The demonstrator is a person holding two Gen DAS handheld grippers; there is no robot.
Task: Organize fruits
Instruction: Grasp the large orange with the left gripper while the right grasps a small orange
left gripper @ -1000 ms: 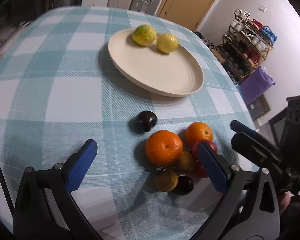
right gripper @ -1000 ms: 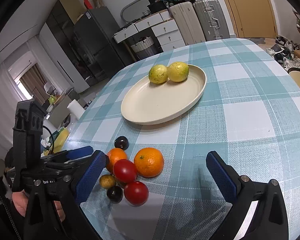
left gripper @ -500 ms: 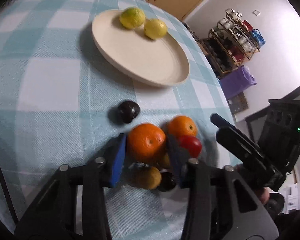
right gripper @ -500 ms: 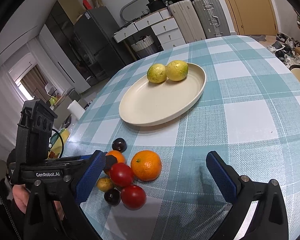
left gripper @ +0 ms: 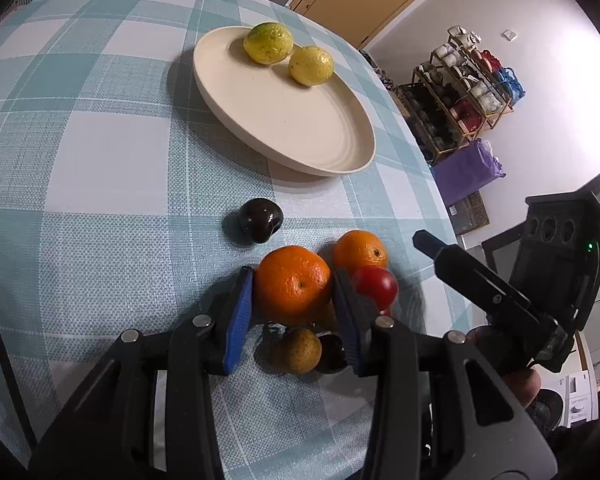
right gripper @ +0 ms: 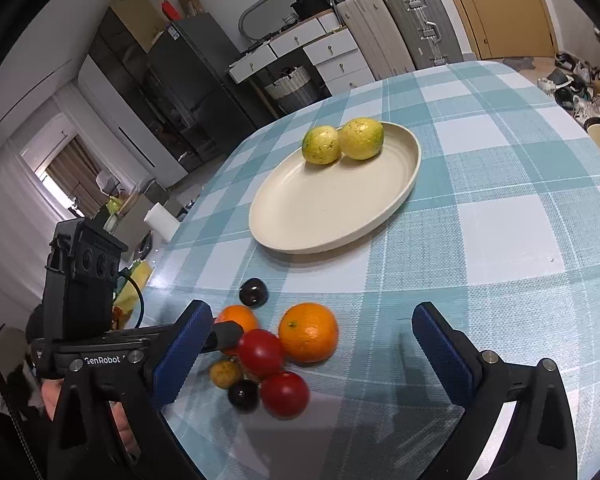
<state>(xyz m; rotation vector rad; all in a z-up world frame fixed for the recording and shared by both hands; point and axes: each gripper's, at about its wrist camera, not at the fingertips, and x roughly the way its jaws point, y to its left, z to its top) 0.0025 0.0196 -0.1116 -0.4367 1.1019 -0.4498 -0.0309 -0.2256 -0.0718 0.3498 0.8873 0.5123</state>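
Note:
In the left wrist view my left gripper (left gripper: 292, 276) is shut on a large orange (left gripper: 290, 288), a blue pad pressing each side of it. That orange (right gripper: 236, 318) is half hidden behind a left finger in the right wrist view. Beside it lie a second orange (right gripper: 308, 332), two red tomatoes (right gripper: 260, 352), a dark plum (right gripper: 254, 292), a small brownish fruit (right gripper: 225, 373) and a small dark fruit (right gripper: 242, 395). My right gripper (right gripper: 310, 310) hangs open just in front of this pile, holding nothing. Two yellow-green citrus fruits (right gripper: 342, 144) sit at the far end of the cream plate (right gripper: 380, 216).
The checked cloth (right gripper: 500, 240) covers a round table whose edge runs just left of the fruit pile. A person's hand (left gripper: 520, 384) holds the right gripper at the table's right edge. Suitcases, drawers and a fridge stand beyond the table.
The left gripper's jaws, wide apart a second ago, have come forward and shut on the large orange. The right gripper has stayed where it was, open.

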